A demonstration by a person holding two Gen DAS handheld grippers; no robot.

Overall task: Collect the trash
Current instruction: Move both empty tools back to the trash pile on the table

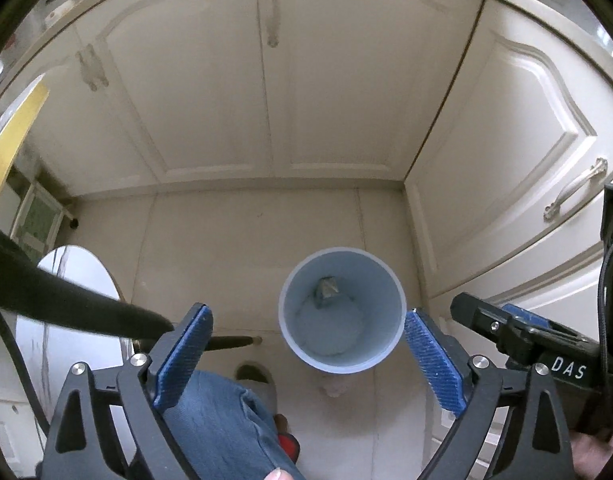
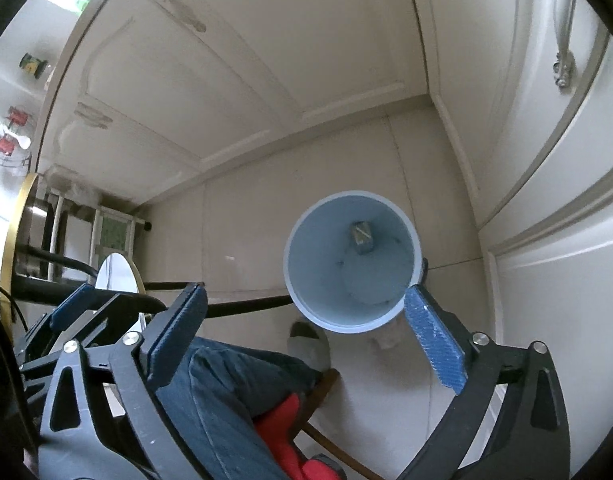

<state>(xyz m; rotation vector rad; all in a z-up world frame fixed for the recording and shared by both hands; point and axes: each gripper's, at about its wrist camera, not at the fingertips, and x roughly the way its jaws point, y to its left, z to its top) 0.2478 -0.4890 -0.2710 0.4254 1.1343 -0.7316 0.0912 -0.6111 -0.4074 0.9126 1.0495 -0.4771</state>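
Observation:
A light-blue waste bin stands on the pale floor below both grippers, also seen in the right wrist view. One grey crumpled scrap of trash lies at its bottom. My left gripper hangs above the bin's near rim with its blue pads wide apart and nothing between them. My right gripper is open too and holds nothing, its right pad over the rim. Each gripper shows in the other's view: the right gripper at the right, the left gripper at the left.
Cream cabinet doors close off the corner behind and right of the bin. A person's jeans leg and grey slipper lie below left of it. A round white top, black chair legs and a red object are nearby.

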